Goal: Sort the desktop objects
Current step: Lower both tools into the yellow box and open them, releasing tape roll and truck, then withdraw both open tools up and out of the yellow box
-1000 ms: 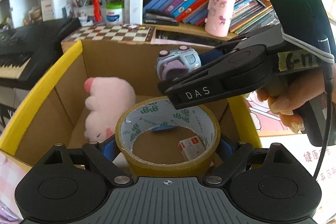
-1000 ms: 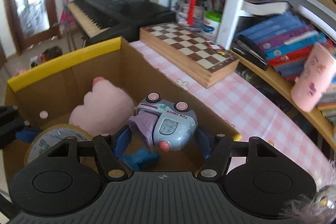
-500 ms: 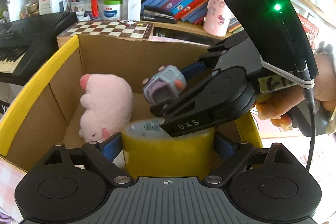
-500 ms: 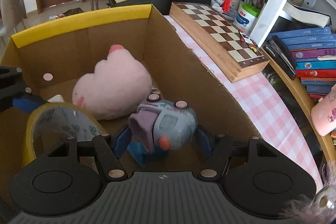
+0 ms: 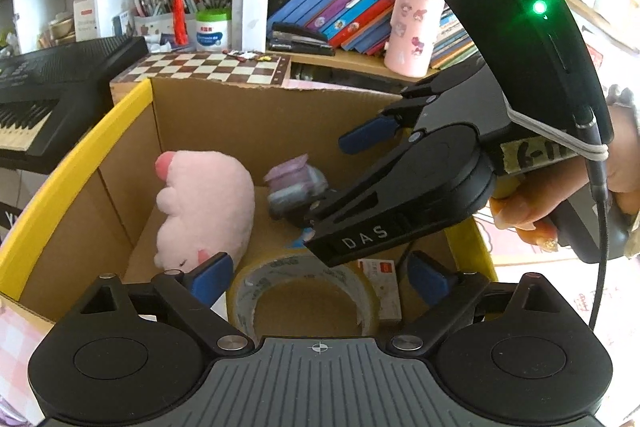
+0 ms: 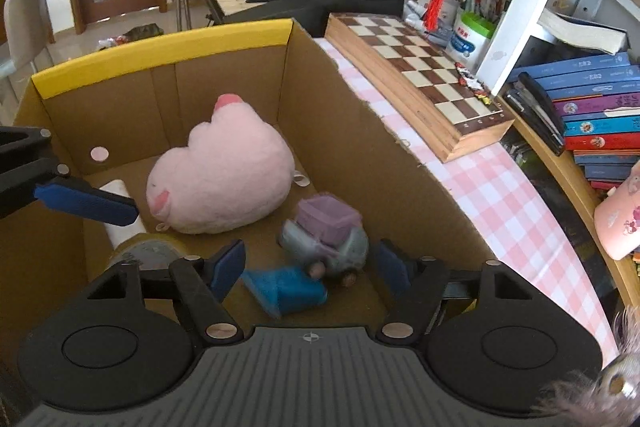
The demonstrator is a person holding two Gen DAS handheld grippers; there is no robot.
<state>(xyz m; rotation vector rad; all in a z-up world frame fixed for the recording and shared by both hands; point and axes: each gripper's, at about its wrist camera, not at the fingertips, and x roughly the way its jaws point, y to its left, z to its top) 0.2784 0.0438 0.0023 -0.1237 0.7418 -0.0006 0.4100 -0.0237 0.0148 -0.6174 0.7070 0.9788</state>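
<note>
Both things had dropped out of the grippers since a second earlier: the tape roll (image 5: 302, 291), then pinched between the left gripper's fingers, lay flat on the floor of the cardboard box (image 5: 208, 119), and the toy car (image 6: 326, 237), then clamped in the right gripper, sat on the box floor just ahead of the fingers. The left gripper (image 5: 320, 277) hung over the roll with its jaws opening, its blue pads clear of the tape on either side. The right gripper (image 6: 310, 265) likewise had its jaws opening and gripped nothing; the car sat beyond the fingertips, blurred, touching a small blue thing (image 6: 286, 289) beside it. A pink plush toy (image 6: 222, 173) lay against the far corner of the box, where it had been before, near both the roll and the car. A small white carton (image 5: 380, 287) lay just beside the roll. Behind the box stood a chessboard (image 6: 420, 75), and a hand (image 5: 560, 195) held the right gripper's handle.
</note>
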